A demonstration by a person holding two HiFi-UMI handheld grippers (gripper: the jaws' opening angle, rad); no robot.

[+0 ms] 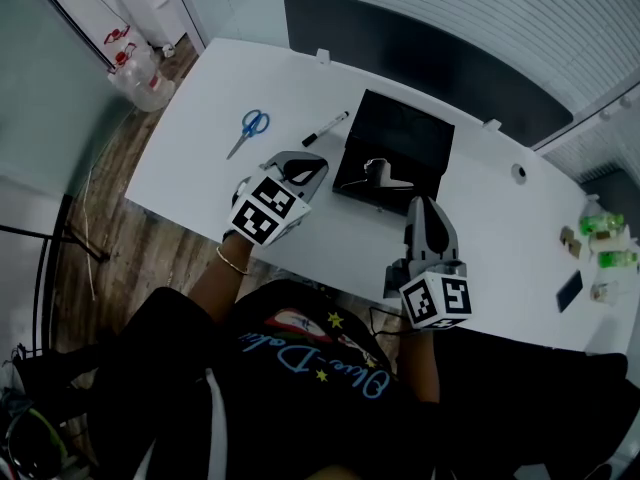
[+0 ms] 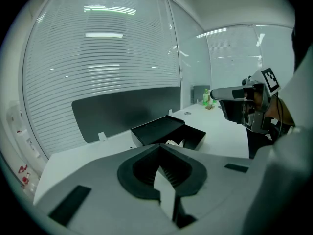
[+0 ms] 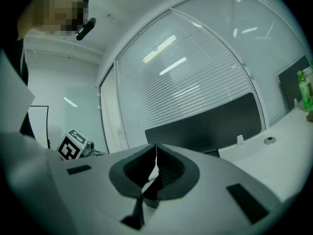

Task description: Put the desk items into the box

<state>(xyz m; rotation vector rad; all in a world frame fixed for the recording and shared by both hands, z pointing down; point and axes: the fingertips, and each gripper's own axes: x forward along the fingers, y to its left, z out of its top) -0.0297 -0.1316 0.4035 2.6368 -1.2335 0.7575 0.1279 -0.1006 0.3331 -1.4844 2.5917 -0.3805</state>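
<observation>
- The left tool (image 1: 312,167) has its jaws shut tip to tip with nothing between them, as the left gripper view shows. It hangs above the counter (image 1: 200,173), just left of the box (image 1: 402,128).
- The right tool (image 1: 424,206) is also pinched together and empty. It sits at the near edge of the box.
- The black box lies open on the counter. A pale, shiny item (image 1: 380,174) lies inside it, too small to identify.
- In the left gripper view, the tool's own grey body covers the near part of the box, and only a white scrap of the item shows.
- The blue-handled scissors (image 1: 250,128) and a marker (image 1: 326,128) lie on the counter outside the box, to its left and well apart from both tools.
- Green bottles (image 1: 603,226) stand at the right edge, partly cut off.
- The person's arms are mostly hidden behind the marker cubes.
</observation>
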